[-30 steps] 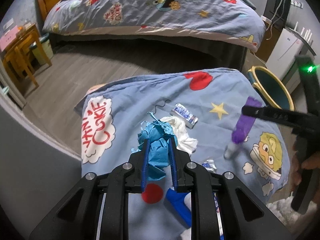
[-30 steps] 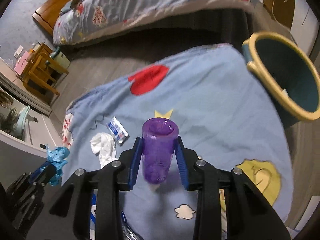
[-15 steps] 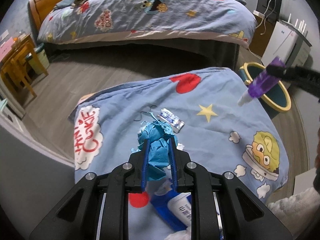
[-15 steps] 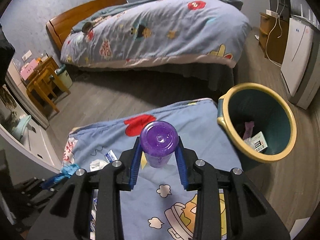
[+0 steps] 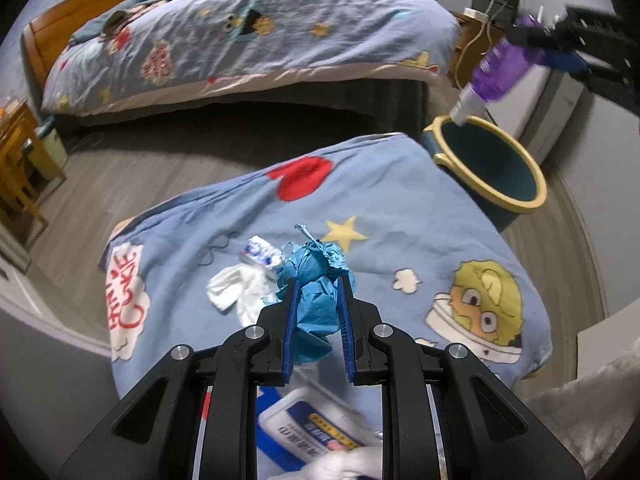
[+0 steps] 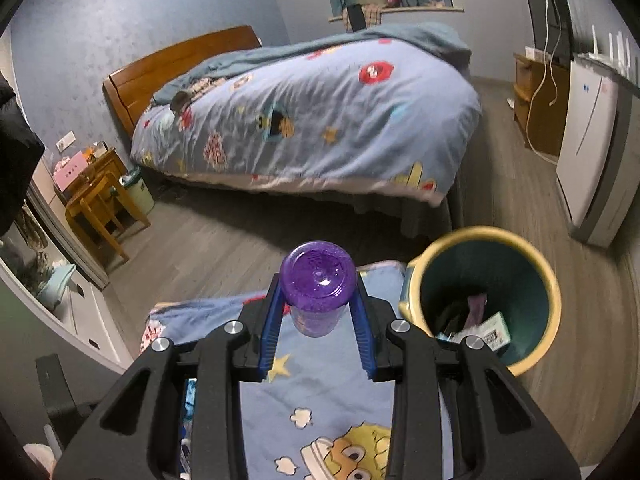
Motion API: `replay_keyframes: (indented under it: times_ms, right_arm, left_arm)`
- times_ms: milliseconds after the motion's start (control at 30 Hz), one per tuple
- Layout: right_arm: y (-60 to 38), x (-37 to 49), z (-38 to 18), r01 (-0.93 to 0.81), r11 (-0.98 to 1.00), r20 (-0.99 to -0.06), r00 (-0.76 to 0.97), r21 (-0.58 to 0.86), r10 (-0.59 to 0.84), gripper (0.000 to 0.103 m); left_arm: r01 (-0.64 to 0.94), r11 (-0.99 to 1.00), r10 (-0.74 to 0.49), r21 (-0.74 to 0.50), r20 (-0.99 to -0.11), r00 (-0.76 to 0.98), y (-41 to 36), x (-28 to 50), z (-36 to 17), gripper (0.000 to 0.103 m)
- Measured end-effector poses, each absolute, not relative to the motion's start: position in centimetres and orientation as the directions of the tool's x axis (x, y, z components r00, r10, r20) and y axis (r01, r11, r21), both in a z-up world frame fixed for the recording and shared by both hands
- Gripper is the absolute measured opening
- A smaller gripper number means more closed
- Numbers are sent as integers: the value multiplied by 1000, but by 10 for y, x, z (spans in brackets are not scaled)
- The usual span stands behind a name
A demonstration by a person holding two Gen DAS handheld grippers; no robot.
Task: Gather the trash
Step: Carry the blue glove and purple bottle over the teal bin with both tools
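Both grippers loaded, heading for the bin.

Right gripper (image 6: 318,312): clamped on the purple bottle (image 6: 318,294), pads on its sides, flat base toward the camera, neck pointing away and down. From the left wrist view the bottle (image 5: 496,74) hangs tilted, white neck lowest, right over the far rim of the trash bin (image 5: 532,200). Looks held neck-first so it drops clean into the opening. Bottle is translucent glittery purple, rigid, no visible crush.

Bin (image 6: 418,276) sits just right of and below the right gripper, on the floor against the edge of the cloth-covered surface (image 6: 320,392). Already holds a small box and some scraps.

Left gripper (image 5: 318,312): pinching a crumpled blue wad (image 5: 314,280), paper or thin plastic, can't tell which. Wad bulges past the fingertips and hangs loose behind the pads, so the grip is on soft bulk only.

Below and left of the left gripper, on the surface: a white tissue (image 5: 240,288) and a small wrapper (image 5: 260,254). Closer in, under the gripper body, a blurred blue-white pack (image 5: 316,428).
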State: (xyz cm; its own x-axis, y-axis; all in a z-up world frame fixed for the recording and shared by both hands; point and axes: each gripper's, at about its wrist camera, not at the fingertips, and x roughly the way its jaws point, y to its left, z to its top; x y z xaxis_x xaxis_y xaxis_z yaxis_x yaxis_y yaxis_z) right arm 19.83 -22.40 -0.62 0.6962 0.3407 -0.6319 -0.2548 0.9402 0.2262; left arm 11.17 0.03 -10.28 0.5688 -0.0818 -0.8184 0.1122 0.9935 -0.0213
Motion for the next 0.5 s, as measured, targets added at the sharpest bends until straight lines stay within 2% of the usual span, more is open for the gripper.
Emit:
replay_keyframes:
  times_ms: [267, 500]
  right_arm:
    - [-253, 215, 0, -228, 929, -622, 692, 293, 366, 32]
    - [-274, 223, -2, -210, 938, -624, 702, 277, 342, 32]
  left_arm:
    - [175, 985, -112, -9, -799, 591, -26, 128, -87, 20]
    - [242, 970, -167, -21, -779, 604, -58, 146, -75, 20]
